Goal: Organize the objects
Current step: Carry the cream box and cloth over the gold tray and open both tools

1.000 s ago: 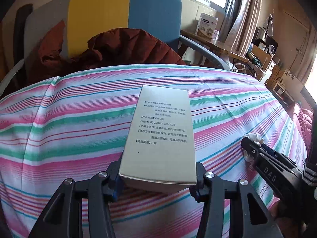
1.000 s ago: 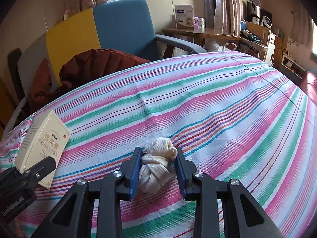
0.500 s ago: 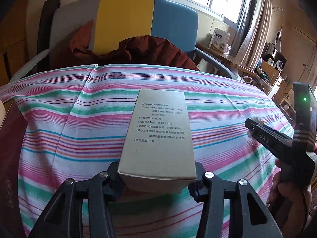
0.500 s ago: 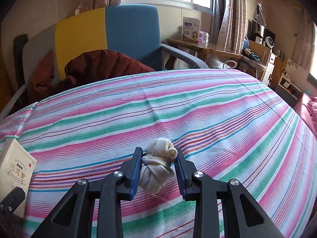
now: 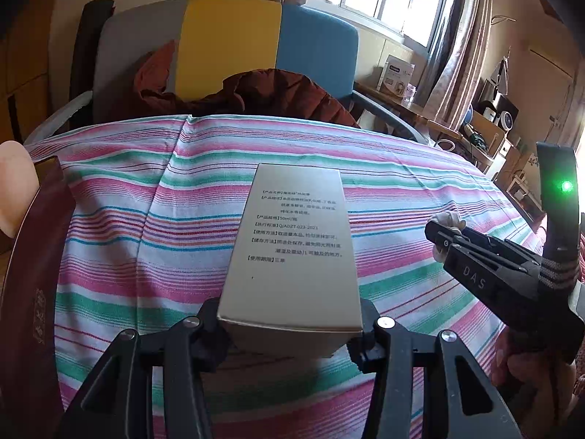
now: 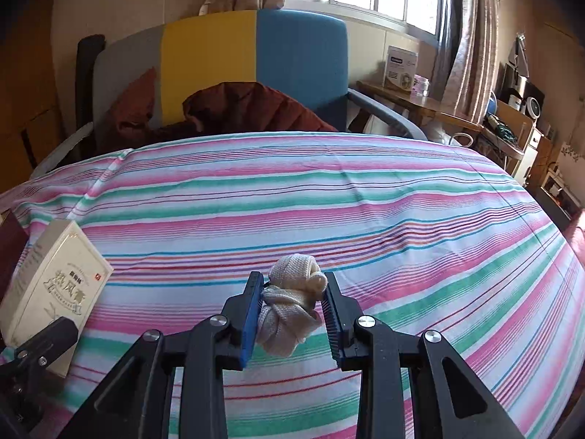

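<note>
The bedsheet (image 6: 329,190) is striped pink, green, white and blue. The box (image 5: 292,241) is pale beige with dark print; the knotted cloth (image 6: 292,311) is cream. The chair (image 5: 234,47) is grey, yellow and blue.

Striped bedspread (image 6: 365,197) lies bare across middle & far side, open room to pass. Left edge blocked by a dark red book (image 5: 33,274). Beyond far edge, chair (image 6: 256,69) w/ rust jacket (image 6: 252,109). Desk (image 6: 420,104) & clutter crowd the right.

Likely a home bedroom: striped bedsheet (image 6: 329,197), armchair (image 6: 256,66).
</note>
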